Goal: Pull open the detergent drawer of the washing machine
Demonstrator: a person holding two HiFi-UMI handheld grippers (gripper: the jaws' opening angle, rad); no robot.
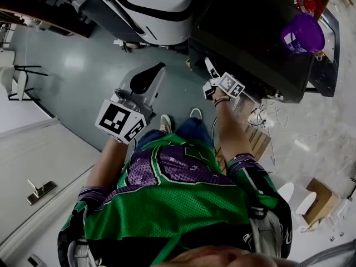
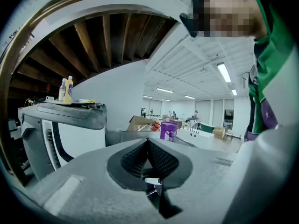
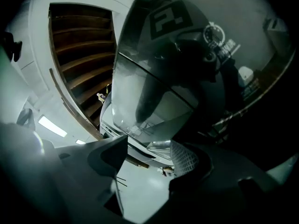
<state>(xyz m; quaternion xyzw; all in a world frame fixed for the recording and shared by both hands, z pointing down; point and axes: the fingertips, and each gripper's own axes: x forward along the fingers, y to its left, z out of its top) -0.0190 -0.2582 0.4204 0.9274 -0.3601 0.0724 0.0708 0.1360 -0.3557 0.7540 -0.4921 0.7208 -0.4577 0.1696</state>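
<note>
**Green jersey squared up, right gripper at the dark machine, drawer not yet in hand**

Shoulders and jersey fill the bottom of the head view, and both arms reach out from them. The right one goes to 1 o'clock, where its gripper sits just beside the near edge of the dark machine. Its own view shows the jaws well apart with nothing between them. Only floor and a distant strip of the white machine show through the gap, and the glossy dark face looms above, mirroring the marker cube. The left gripper hangs out at 11 o'clock with its ribbed pads pressed together on nothing. By my reading it is a spectator here.

And the detergent drawer? I cannot pick it out in any view. My call is that this is the approach, with no grip made. The dark machine at 1 to 2 o'clock is the one within reach, while the white machine stands farther off at 12.

The next move calls for finding the drawer front, lining the open jaws across its lip or recess, closing on it, then pulling straight back toward the body.

A purple bucket stands on the dark machine at 2 o'clock, and bottles stand on the white one. Loose cables trail on the floor at 3 o'clock, close to the right forearm and the feet. They could catch a foot on any step back, I reckon. A cardboard box sits well clear at 4 o'clock.
</note>
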